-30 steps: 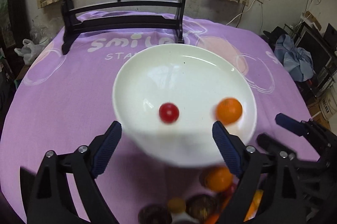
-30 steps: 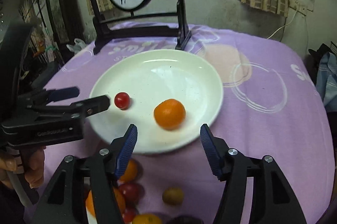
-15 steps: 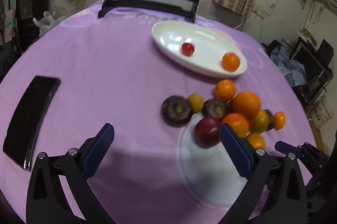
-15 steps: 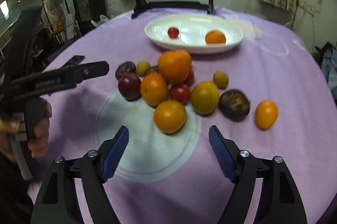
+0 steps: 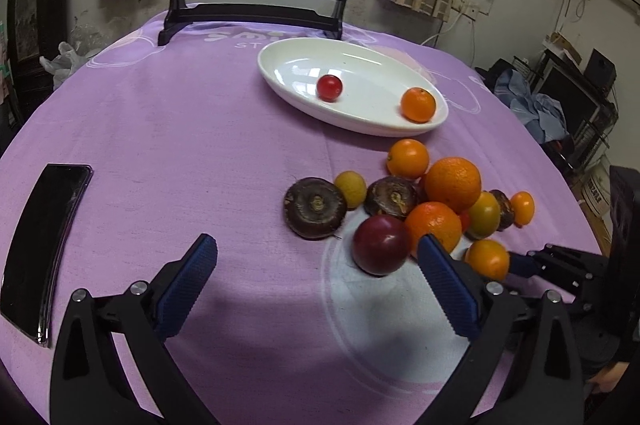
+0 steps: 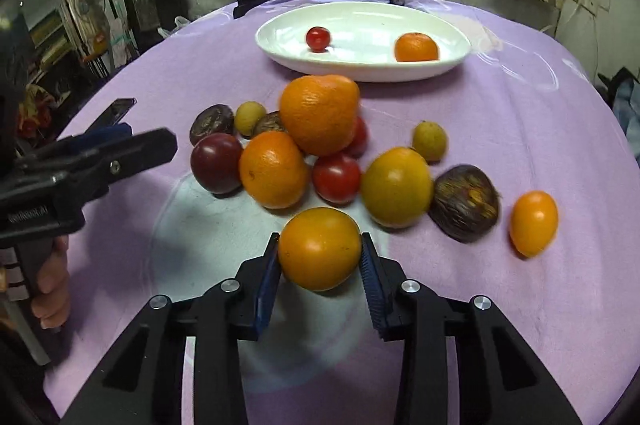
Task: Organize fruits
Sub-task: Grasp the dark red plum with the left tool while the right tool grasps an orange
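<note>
A white oval plate [image 5: 360, 129] [image 6: 360, 75] at the far side of the purple cloth holds a cherry tomato [image 5: 329, 87] and a small orange [image 5: 418, 104]. In front of it lies a pile of several fruits: a big orange [image 6: 318, 113], a dark plum [image 5: 381, 244] and brown wrinkled fruits [image 5: 315, 207]. My right gripper [image 6: 320, 241] is closing its jaws, and both pads touch the sides of a yellow-orange fruit [image 6: 320, 249] at the near edge of the pile. My left gripper [image 5: 316, 249] hangs wide open just before the plum and holds nothing.
A black phone [image 5: 44, 245] lies on the cloth at the left. A dark wooden stand with a round painted screen [image 5: 256, 13] rises behind the plate. A loose small orange fruit [image 6: 534, 223] sits at the right of the pile. A person's hand [image 6: 50, 289] grips the left tool.
Both grippers have drawn back from above the plate to the near side of the fruit pile. The right jaws have narrowed from wide apart onto the yellow-orange fruit.
</note>
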{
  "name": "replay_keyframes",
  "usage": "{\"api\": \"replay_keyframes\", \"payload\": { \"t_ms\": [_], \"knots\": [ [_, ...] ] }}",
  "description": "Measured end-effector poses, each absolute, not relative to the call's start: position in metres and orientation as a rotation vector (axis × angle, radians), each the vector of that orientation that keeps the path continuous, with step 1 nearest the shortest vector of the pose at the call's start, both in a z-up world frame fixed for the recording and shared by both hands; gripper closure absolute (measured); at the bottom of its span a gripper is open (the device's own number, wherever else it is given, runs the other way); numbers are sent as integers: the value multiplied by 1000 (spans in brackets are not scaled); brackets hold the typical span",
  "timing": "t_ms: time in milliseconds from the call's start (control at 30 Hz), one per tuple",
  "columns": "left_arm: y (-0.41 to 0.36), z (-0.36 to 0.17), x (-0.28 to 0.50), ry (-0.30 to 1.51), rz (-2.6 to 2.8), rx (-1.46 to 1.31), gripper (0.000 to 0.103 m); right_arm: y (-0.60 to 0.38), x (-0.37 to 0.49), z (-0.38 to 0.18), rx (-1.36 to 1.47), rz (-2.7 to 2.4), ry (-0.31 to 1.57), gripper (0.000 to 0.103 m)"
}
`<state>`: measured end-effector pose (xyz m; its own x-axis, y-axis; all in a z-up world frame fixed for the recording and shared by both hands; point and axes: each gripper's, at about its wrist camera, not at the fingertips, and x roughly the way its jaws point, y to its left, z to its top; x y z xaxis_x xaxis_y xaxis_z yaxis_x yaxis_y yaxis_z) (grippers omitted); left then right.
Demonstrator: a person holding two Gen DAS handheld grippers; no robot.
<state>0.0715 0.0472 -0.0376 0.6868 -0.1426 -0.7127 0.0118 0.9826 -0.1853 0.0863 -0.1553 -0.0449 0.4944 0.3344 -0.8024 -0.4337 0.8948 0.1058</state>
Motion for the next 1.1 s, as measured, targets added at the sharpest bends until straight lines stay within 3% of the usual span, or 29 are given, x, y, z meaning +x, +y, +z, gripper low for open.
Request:
{"api": "replay_keyframes", "payload": {
  "t_ms": [400, 433, 467, 500, 900, 967, 1100],
  "knots": [
    [2, -53, 70, 876, -122, 12, 8, -190, 78, -28, -33, 441, 890, 64],
    [-2, -53, 71, 878, -128, 26, 24, -191, 77, -27, -32, 444, 885, 64],
    [-5, -55, 73, 894, -134, 40, 46, -191, 75, -26, -31, 446, 880, 64],
    [-7, -58, 75, 915, -129, 53, 54, -192, 74, -24, -29, 451, 875, 64],
    [-20, -63, 97, 932, -80, 93, 54, -192, 70, -24, -17, 486, 875, 64],
    [-22, -62, 95, 923, -100, 105, 65, -191, 71, -26, -18, 484, 883, 64],
    [-27, -61, 85, 902, -101, 165, 66, -192, 73, -30, -17, 481, 895, 64]
  ]
}}
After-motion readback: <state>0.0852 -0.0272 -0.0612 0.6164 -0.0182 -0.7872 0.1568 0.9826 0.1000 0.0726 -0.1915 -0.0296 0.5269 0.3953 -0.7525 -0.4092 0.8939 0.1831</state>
